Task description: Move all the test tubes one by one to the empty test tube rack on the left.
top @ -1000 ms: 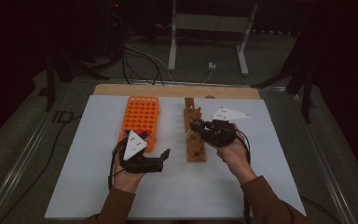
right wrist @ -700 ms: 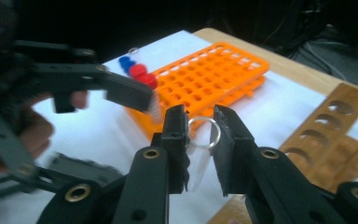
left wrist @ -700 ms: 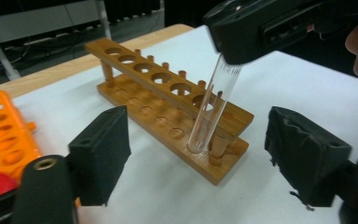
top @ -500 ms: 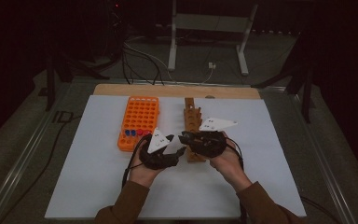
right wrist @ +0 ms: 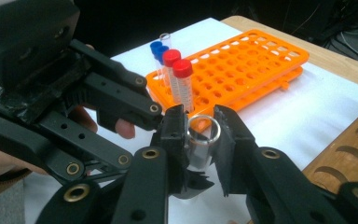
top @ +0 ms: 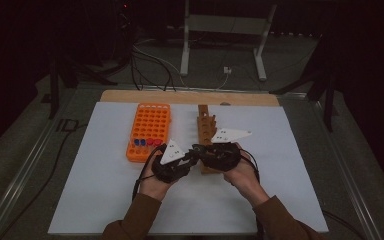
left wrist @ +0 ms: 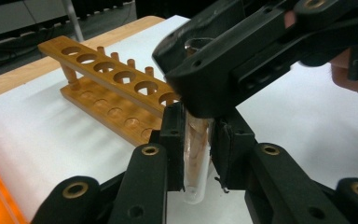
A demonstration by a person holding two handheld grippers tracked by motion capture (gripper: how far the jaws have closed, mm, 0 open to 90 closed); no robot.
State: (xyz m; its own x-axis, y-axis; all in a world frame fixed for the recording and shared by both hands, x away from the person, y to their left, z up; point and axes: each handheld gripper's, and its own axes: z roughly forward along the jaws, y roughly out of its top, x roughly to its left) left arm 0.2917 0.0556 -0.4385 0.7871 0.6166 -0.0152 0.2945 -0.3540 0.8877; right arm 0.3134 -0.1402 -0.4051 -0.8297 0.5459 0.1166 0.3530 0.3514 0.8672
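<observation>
Both the left gripper (left wrist: 198,154) and right gripper (right wrist: 200,140) apparently clamp one glass tube (left wrist: 196,154).

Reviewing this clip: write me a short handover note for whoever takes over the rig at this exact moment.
Both grippers grip one clear uncapped test tube: the left hand-held gripper low on its body, the right hand-held gripper at its open rim, by the wooden rack's near end.
Wooden rack: visible holes empty.
Orange rack: red- and blue-capped tubes at its near end.
Done: tube picked up, mid-transfer between the grippers.
Left: one gripper releases; probably seat the tube in a rack.
</observation>
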